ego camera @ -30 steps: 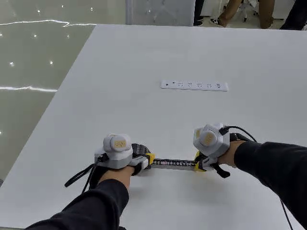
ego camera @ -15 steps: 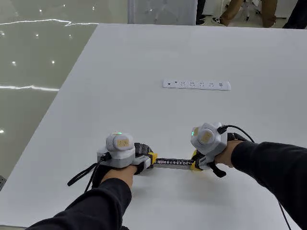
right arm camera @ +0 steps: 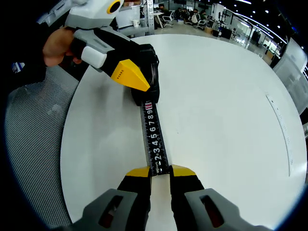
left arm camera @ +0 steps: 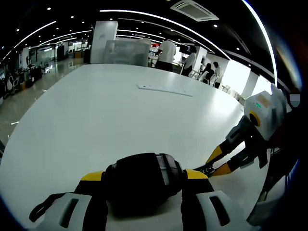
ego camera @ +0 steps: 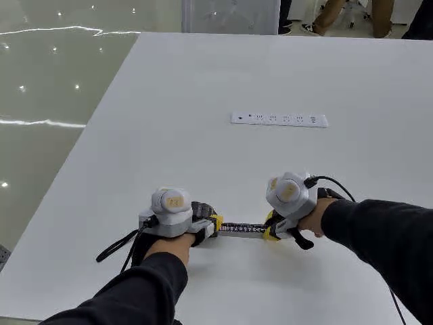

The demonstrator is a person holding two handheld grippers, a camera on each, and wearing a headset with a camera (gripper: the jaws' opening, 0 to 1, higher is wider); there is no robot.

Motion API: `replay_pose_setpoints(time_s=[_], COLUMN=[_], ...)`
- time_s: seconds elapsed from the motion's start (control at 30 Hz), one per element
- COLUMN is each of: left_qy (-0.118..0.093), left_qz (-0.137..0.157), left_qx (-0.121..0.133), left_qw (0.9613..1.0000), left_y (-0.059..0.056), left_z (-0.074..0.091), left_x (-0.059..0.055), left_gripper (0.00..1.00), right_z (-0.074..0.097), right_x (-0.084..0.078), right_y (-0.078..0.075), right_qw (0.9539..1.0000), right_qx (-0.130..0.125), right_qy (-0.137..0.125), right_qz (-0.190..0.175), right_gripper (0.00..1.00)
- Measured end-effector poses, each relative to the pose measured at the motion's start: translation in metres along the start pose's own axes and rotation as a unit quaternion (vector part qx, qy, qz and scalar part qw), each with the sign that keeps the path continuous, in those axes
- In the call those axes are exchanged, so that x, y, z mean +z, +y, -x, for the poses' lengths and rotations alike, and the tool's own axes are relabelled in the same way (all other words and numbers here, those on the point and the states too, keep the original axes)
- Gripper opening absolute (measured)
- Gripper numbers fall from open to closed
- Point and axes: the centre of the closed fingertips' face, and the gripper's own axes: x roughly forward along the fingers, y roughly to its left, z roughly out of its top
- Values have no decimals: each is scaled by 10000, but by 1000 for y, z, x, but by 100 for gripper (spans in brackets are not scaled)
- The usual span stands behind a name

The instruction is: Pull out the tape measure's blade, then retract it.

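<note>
The tape measure's black case point(ego camera: 200, 212) sits on the white table point(ego camera: 203, 101), with my left gripper point(ego camera: 206, 229) shut on it. In the left gripper view the case point(left arm camera: 143, 180) is held between the yellow-tipped jaws of my left gripper point(left arm camera: 144, 174). A short length of blade point(ego camera: 241, 229) runs from the case to my right gripper point(ego camera: 269, 233), which is shut on the blade's end. In the right gripper view the numbered blade point(right arm camera: 154, 137) leads from my right gripper point(right arm camera: 161, 172) up to the case point(right arm camera: 150, 65).
A white power strip point(ego camera: 279, 120) lies flat mid-table, beyond both grippers. The table's left edge point(ego camera: 81, 135) drops to a glossy floor. A black strap point(ego camera: 111, 248) trails left of my left hand. People stand past the far end.
My right gripper has moved left toward the case, so the exposed blade is shorter. The left gripper has stayed on the case.
</note>
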Motion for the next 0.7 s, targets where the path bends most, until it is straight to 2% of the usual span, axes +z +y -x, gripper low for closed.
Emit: replay_pose_setpoints(time_s=[0.3, 0.53, 0.7], left_qy=[-36, -22, -16], left_qz=[7, 27, 53], left_qx=[-24, -85, -109], left_qw=[10000, 10000, 9999], left_y=[1, 1, 1], left_z=[0, 1, 2], left_x=[0, 1, 1], left_gripper=[57, 57, 57], right_z=[-4, -13, -16], right_x=[6, 22, 29], right_y=[1, 9, 7], right_qw=[10000, 9998, 9998], right_qx=[35, 80, 105], right_qy=[-40, -143, -167], right_qz=[36, 58, 39], right_gripper=[11, 11, 11])
